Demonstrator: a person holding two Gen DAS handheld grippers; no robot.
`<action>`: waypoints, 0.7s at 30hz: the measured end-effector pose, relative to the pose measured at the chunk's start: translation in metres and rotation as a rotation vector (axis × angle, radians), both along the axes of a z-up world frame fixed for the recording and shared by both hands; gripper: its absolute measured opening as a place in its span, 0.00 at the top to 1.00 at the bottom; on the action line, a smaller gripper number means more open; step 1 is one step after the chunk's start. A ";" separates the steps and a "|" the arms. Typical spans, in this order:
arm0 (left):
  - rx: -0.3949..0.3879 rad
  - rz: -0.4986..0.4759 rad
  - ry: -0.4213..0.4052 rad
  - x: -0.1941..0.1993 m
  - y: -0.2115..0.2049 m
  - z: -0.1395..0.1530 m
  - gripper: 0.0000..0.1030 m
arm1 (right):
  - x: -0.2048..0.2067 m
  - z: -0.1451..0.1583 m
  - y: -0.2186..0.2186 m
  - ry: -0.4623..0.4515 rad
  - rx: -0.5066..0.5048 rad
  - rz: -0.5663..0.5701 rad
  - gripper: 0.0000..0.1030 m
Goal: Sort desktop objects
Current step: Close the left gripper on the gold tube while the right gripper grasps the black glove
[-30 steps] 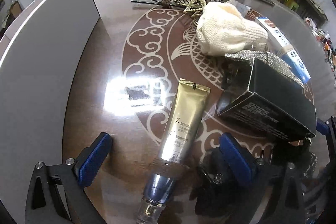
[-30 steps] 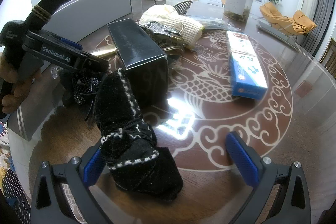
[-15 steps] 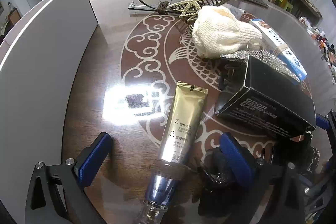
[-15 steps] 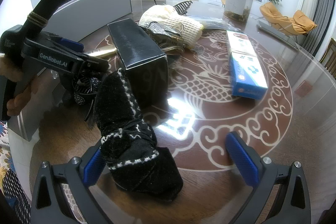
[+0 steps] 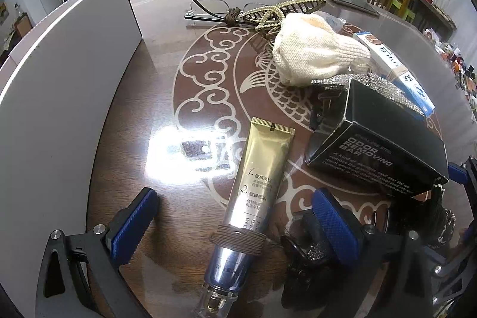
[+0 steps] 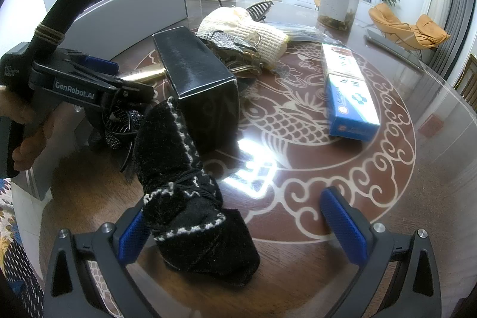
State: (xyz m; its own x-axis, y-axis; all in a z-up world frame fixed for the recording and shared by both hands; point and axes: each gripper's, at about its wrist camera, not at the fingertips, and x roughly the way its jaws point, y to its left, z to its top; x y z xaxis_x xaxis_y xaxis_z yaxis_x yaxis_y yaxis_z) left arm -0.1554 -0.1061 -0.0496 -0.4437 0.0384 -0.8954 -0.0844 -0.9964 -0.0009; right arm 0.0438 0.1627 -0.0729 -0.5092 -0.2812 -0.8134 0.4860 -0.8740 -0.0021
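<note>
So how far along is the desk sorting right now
Nothing looks sorted yet. The gold tube, black box, cream knit item, eyeglasses, pearl hair clip and blue box lie scattered on the table. Neither hand holds anything: the left gripper straddles the tube, open, and the right gripper is open around the black knit item. All the sorting remains.

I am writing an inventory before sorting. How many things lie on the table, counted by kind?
Boxes: 2 (black cardboard box, blue-and-white carton)
Knitted pieces: 2 (cream knit bundle, black knit bundle)
Hair clips: 3 (pearl claw clip, rhinestone clip, black sparkly clip)
Tubes: 1 (gold cosmetic tube)
Eyeglasses: 1 (thin-framed glasses)
Total: 9
</note>
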 end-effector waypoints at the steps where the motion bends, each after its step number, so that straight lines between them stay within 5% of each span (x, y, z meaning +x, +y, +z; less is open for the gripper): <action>1: 0.000 0.000 0.002 0.001 0.000 0.000 0.00 | 0.000 0.000 0.000 0.000 0.000 0.000 0.00; 17: -0.008 -0.025 -0.025 0.022 0.005 0.008 0.03 | 0.000 0.000 0.000 0.000 0.000 0.000 0.00; 20: -0.006 -0.055 0.013 0.028 0.010 0.015 0.38 | 0.000 0.000 0.000 0.000 0.000 0.000 0.00; 21: -0.006 -0.062 0.020 0.029 0.011 0.018 0.57 | 0.000 0.000 0.000 0.000 0.000 0.000 0.00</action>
State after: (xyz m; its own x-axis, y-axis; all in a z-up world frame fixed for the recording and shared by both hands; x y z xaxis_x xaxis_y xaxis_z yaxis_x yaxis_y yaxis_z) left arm -0.1259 -0.0951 -0.0318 -0.4581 0.0609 -0.8868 -0.1461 -0.9892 0.0075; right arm 0.0437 0.1628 -0.0731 -0.5094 -0.2809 -0.8134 0.4860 -0.8739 -0.0026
